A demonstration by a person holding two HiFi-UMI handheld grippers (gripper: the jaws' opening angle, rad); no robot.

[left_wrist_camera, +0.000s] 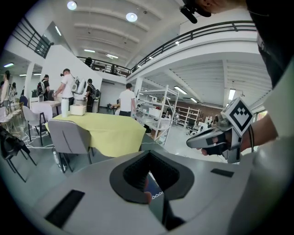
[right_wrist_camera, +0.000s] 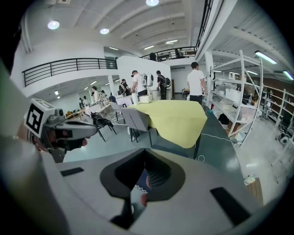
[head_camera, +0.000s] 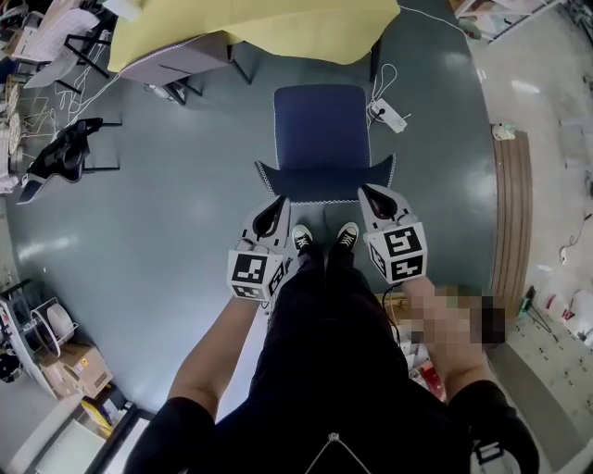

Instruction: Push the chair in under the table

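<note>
Chair not yet pushed in; both claws closed at its backrest.
Blue chair (head_camera: pixel 321 130) stands apart from the yellow-clothed table (head_camera: pixel 278 28), seat out on the floor, none of it under the top; left gripper (head_camera: pixel 277 204) and right gripper (head_camera: pixel 370 193) sit at the backrest's two top corners, jaws together, clamping nothing; contact unclear; the whole push remains, I judge.

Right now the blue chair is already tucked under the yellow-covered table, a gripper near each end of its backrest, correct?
No: the head view shows the blue chair standing short of the yellow-covered table, floor between them. The left gripper and right gripper are near the ends of its backrest.
</note>
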